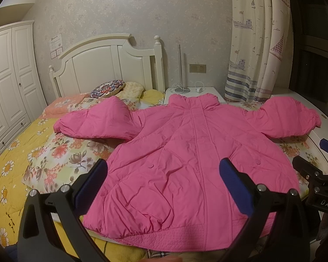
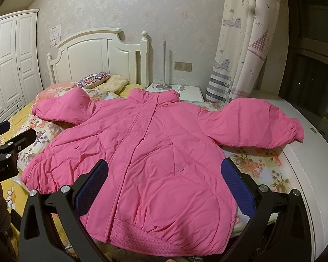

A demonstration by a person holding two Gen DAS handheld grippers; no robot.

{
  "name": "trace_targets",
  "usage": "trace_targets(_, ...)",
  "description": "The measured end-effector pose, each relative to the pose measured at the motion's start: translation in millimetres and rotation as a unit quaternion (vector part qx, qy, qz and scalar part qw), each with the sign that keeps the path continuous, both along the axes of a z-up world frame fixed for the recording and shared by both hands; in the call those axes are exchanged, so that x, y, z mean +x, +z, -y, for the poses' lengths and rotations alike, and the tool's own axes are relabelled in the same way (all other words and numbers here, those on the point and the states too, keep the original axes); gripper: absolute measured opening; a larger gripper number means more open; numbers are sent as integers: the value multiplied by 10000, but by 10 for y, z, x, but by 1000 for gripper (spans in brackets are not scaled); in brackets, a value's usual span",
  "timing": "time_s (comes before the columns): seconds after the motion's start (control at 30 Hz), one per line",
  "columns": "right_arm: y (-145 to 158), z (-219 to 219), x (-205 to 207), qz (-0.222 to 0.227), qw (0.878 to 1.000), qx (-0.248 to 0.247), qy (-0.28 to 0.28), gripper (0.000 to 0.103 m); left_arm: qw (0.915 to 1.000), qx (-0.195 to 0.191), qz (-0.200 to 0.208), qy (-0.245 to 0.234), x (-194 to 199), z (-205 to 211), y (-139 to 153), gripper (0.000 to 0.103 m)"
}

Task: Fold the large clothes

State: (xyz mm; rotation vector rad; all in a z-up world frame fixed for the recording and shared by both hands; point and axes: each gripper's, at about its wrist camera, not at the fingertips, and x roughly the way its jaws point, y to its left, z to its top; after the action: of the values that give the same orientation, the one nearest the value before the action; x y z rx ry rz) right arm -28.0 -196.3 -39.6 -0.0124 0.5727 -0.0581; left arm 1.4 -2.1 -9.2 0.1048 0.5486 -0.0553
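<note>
A large pink padded jacket (image 1: 185, 152) lies flat and front-up on the bed, collar toward the headboard, both sleeves spread out to the sides; it also shows in the right wrist view (image 2: 155, 144). My left gripper (image 1: 164, 181) is open and empty, held above the jacket's lower hem. My right gripper (image 2: 164, 181) is open and empty, also above the lower part of the jacket. The right gripper's body shows at the right edge of the left wrist view (image 1: 317, 174). The left gripper's body shows at the left edge of the right wrist view (image 2: 8, 148).
The bed has a floral quilt (image 1: 61, 157) and a yellow daisy sheet (image 1: 8, 174), with pillows (image 1: 111, 88) by the white headboard (image 1: 107, 65). A white nightstand (image 1: 192, 90) with a lamp base stands behind. A wardrobe (image 1: 8, 83) stands left, curtains (image 1: 258, 43) right.
</note>
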Motion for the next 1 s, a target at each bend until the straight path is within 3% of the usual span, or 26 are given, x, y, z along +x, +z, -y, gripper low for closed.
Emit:
trace_targets(0.47,-58,-23,-3,-39,10000,35,-20,99,10000,30,-42,-10,2,0,-58,101)
trace_targets(1.0,-204,150,223,-413,9987,269,-94,99,9992,160,-376,-27,180,118,-294,101)
